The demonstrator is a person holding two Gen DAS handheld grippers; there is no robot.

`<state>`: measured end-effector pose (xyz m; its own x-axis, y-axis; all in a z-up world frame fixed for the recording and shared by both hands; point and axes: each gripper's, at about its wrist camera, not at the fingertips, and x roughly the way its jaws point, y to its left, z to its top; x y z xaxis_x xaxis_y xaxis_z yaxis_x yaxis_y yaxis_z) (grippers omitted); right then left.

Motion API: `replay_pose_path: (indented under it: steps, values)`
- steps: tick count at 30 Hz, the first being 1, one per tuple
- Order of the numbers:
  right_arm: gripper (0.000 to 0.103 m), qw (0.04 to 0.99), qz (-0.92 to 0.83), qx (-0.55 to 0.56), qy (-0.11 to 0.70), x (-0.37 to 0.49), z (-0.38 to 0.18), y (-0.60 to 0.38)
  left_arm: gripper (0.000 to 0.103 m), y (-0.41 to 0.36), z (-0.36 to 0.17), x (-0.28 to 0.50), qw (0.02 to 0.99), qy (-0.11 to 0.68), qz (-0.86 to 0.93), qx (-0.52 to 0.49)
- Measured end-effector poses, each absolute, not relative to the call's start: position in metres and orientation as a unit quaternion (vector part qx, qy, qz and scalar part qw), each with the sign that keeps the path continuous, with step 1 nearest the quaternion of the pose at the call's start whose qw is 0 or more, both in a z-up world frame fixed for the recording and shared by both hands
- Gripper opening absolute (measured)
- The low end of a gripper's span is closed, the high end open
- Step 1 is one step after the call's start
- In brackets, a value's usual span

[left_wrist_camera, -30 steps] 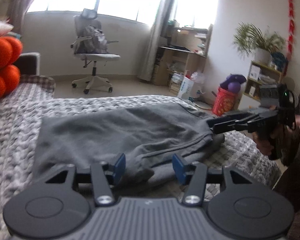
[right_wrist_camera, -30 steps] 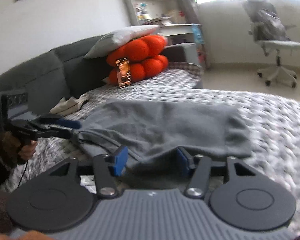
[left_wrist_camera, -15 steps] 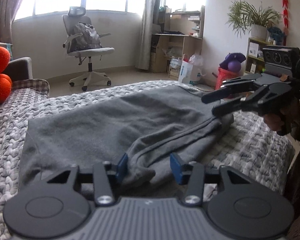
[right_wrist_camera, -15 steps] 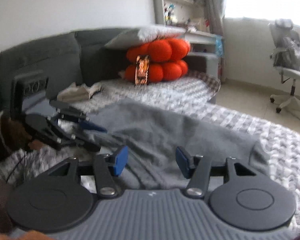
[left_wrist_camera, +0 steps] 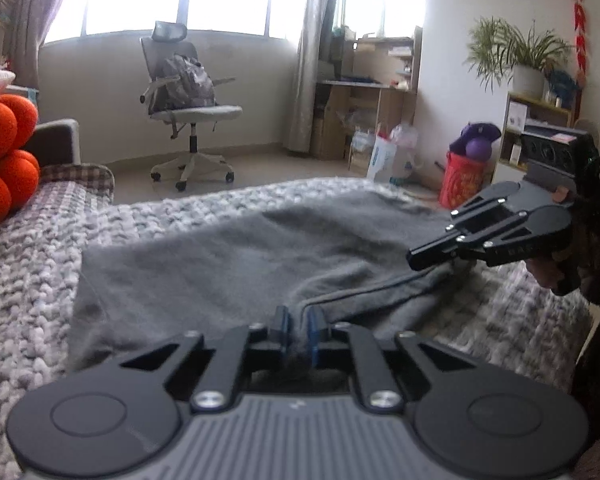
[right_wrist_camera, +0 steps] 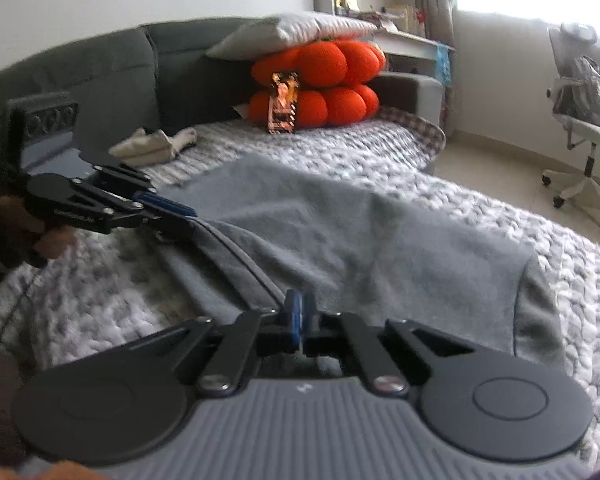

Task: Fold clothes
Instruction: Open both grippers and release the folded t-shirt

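Tools left [left_wrist_camera: 298, 330] and right [right_wrist_camera: 299, 316] pinch grey garment [left_wrist_camera: 228, 268] edge, level.

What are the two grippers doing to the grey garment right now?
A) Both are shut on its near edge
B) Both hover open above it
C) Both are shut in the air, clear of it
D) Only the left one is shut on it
A: the left gripper and the right gripper each pinch the edge of the garment between closed fingers.
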<state>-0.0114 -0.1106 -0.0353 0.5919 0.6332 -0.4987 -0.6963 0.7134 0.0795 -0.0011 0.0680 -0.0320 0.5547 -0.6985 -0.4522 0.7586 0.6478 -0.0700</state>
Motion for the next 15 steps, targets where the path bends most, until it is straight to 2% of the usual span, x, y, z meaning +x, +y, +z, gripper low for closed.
replay_pose_path:
  steps: [5,10,15]
  values:
    - [0.000,0.889,0.384,-0.042,0.246,-0.018,-0.025,-0.118,0.010,0.072,-0.029,-0.003,0.869,0.235,-0.430,0.068]
    - [0.000,0.878,0.382,-0.048,0.285,-0.015,-0.038,-0.118,0.012,0.066,-0.039,-0.003,0.856,0.266,-0.434,0.095]
    - [0.002,0.871,0.383,-0.024,0.308,-0.014,-0.041,-0.125,0.032,0.079,-0.030,-0.003,0.848,0.271,-0.452,0.053]
